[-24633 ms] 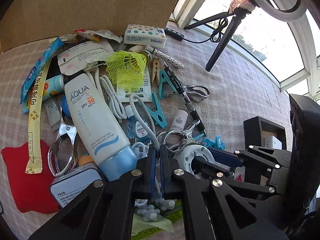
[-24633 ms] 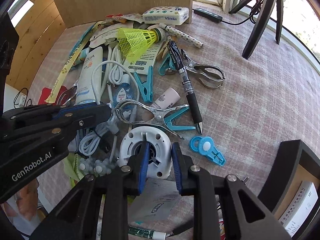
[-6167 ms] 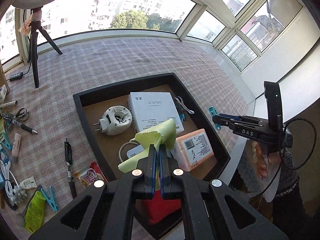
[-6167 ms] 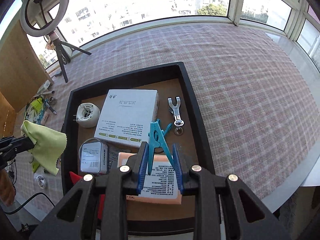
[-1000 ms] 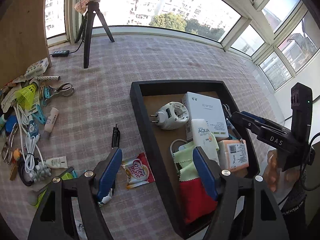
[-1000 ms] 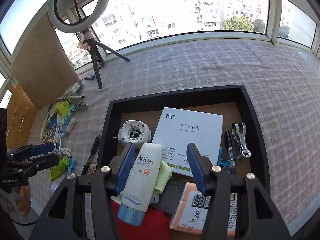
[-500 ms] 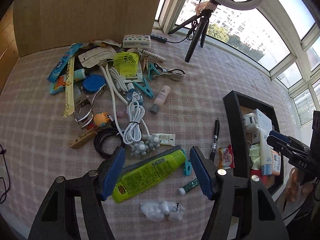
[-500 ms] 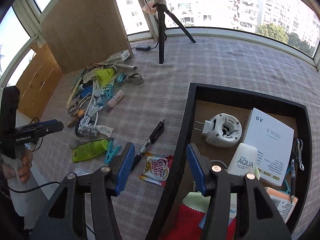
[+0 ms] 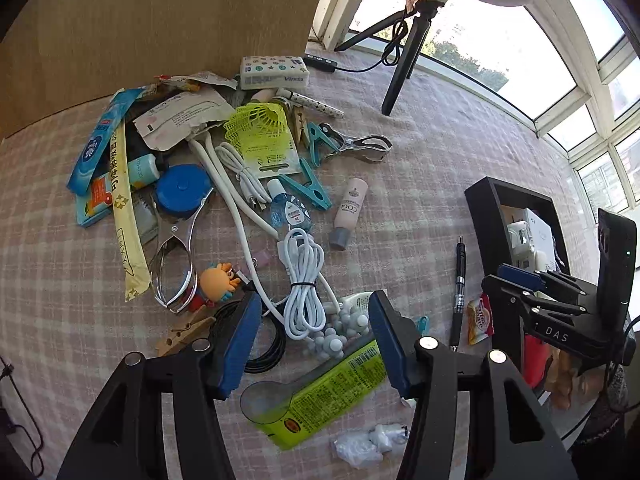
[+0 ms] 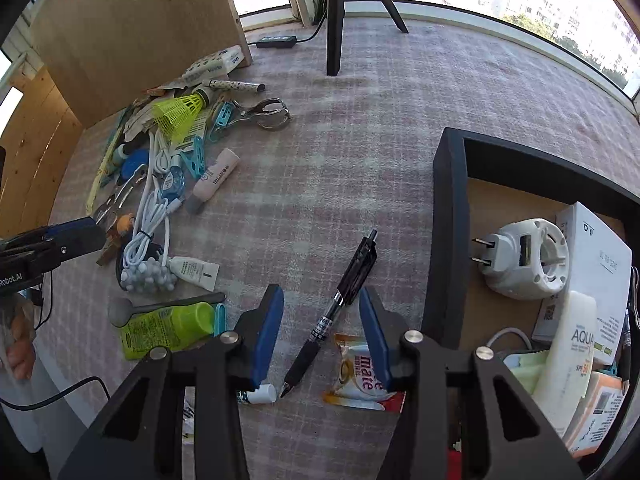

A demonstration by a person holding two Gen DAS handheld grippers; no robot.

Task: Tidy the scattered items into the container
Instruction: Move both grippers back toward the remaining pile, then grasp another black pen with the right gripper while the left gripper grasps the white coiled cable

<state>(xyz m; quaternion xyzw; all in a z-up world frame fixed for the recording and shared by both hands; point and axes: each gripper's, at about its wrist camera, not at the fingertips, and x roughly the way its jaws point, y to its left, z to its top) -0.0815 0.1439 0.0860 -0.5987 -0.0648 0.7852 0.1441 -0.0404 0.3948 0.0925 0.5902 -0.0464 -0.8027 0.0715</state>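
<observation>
My left gripper [image 9: 312, 340] hangs over the pile of scattered items, its jaws closing, not pressing on anything. Under the gap lie a coiled white cable [image 9: 305, 280] and a grey bead cluster [image 9: 340, 330], with a yellow-green tube [image 9: 320, 394] just below. My right gripper [image 10: 322, 332] hovers above a black pen [image 10: 340, 300] that lies between its closing jaws, untouched. A Coffee-mate sachet [image 10: 358, 372] lies beside the right finger. The black tray [image 10: 448, 240] holds a white plug adapter [image 10: 524, 258], a white box and an AQUA tube [image 10: 572, 344].
A brown board [image 9: 160, 24] stands behind the pile. A ring-light tripod [image 9: 404, 60] rises at the back by the window. Metal clips, teal pegs, a yellow shuttlecock [image 9: 260, 124] and a blue round case [image 9: 182, 190] crowd the pile. A small white bag [image 9: 366, 446] lies near the table edge.
Both grippers swung from the tray to the scattered items and sank lower. Both pairs of jaws have narrowed. The pen now lies between the right jaws.
</observation>
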